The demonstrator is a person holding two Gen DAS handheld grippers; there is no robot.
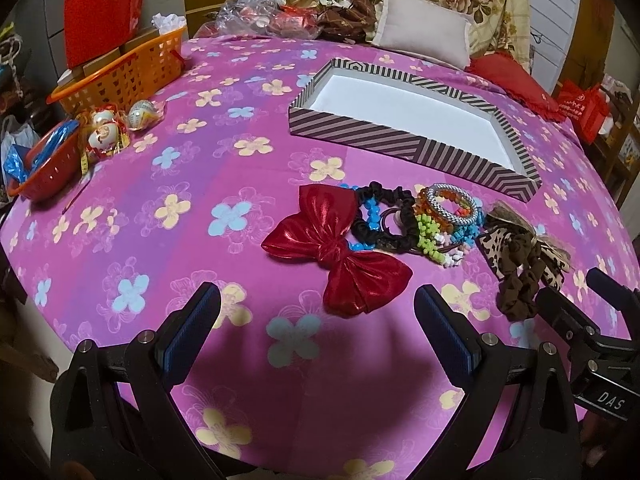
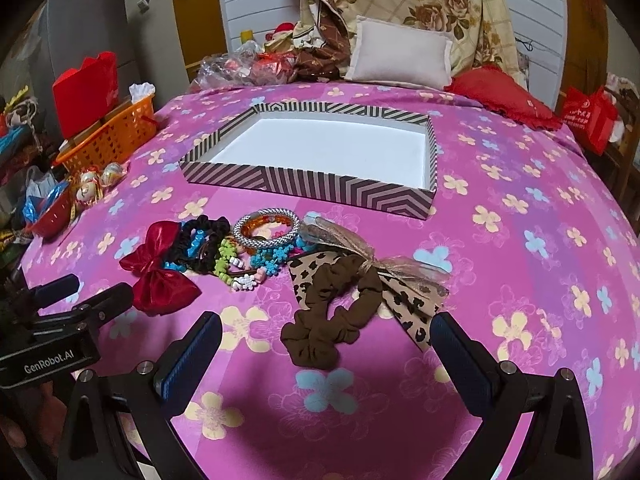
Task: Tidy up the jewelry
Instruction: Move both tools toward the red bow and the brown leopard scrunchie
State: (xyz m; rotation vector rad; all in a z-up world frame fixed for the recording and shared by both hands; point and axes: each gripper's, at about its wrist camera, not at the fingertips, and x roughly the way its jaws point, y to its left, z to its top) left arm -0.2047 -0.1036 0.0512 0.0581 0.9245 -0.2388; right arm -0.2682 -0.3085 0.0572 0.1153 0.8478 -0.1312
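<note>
A striped box (image 1: 352, 132) (image 2: 304, 182) with a white inside lies open and empty on the pink flowered bedspread. In front of it lies a pile: a red bow (image 1: 340, 248) (image 2: 158, 268), a black scrunchie (image 1: 384, 220) (image 2: 200, 240), a silver bracelet (image 1: 452, 204) (image 2: 266, 232), coloured bead bands (image 1: 430, 240) (image 2: 264, 260), a brown scrunchie (image 1: 520, 284) (image 2: 332, 320) and a leopard bow (image 1: 496, 244) (image 2: 412, 304). My left gripper (image 1: 318, 312) is open and empty, just short of the red bow. My right gripper (image 2: 326, 340) is open and empty, its jaws either side of the brown scrunchie.
An orange basket (image 1: 124, 72) (image 2: 112, 136), a red bowl (image 1: 44, 168) (image 2: 52, 216) and wrapped eggs (image 1: 120, 120) sit at the left edge. Pillows (image 1: 424, 32) (image 2: 400, 56) and clutter lie at the bed's far end. A red bag (image 2: 592, 116) stands at the right.
</note>
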